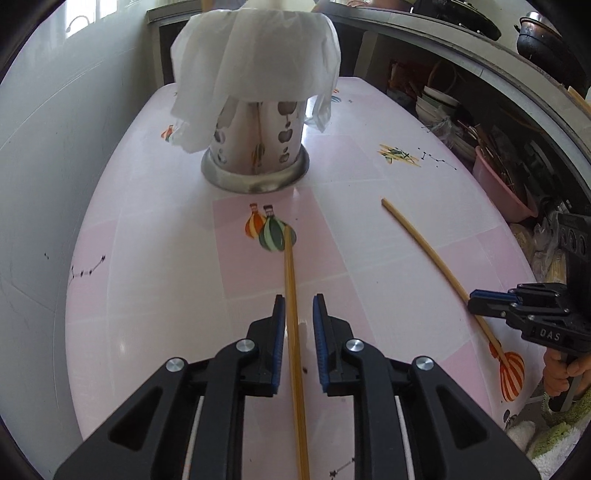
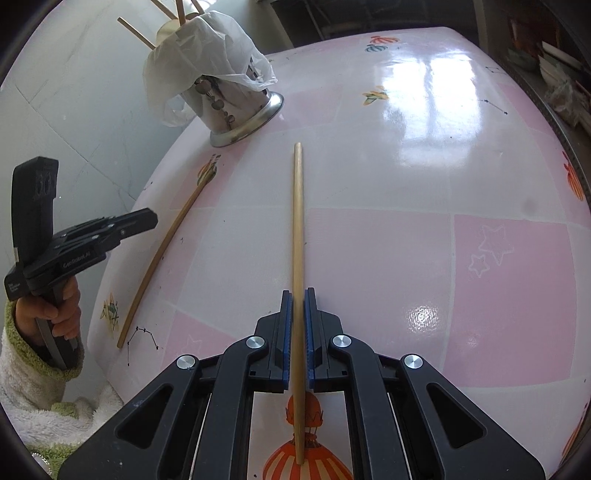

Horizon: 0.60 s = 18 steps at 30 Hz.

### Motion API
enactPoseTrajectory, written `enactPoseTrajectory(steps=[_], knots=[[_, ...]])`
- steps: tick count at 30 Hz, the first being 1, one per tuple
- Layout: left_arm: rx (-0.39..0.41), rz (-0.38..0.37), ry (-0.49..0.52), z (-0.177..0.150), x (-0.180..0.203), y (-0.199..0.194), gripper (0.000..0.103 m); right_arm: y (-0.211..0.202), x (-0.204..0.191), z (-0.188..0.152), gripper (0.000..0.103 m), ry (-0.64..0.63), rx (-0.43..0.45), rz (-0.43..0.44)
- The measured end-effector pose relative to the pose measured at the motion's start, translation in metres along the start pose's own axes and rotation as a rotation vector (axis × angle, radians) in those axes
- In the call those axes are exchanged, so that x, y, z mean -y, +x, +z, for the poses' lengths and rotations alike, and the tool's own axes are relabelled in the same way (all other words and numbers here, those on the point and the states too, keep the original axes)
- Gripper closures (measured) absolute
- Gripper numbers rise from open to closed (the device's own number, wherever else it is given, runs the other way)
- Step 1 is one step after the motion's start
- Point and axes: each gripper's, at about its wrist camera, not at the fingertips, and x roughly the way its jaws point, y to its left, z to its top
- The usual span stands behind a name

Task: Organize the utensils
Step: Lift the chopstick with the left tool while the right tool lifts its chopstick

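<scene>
Two wooden chopsticks lie on the pink table. My left gripper (image 1: 299, 306) is open, its jaws on either side of the left chopstick (image 1: 291, 288) with a gap. My right gripper (image 2: 299, 299) is shut on the right chopstick (image 2: 297, 221), which also shows in the left wrist view (image 1: 424, 243). The left chopstick also shows in the right wrist view (image 2: 162, 254). A perforated steel utensil holder (image 1: 255, 147) draped with a white plastic bag (image 1: 258, 55) stands at the back, with several chopsticks in it (image 2: 177, 11).
The table (image 1: 147, 258) has a glossy pink-checked cover with balloon prints. A white wall (image 1: 44, 147) runs along its left side. Cluttered shelves with bowls and a pink basin (image 1: 498, 184) stand to the right.
</scene>
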Motion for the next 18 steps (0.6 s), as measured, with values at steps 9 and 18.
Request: enactPoseTrajectory(steps=[9,18], knots=[[-0.066,0.074,0.062,0.028,0.002,0.044,0.089,-0.005,0.005,-0.003,0.098,0.008,-0.003,0.021],[-0.047,0.116,0.069,0.024,0.003,0.044,0.097,-0.006,0.006,-0.003,0.095,0.020,-0.013,0.044]])
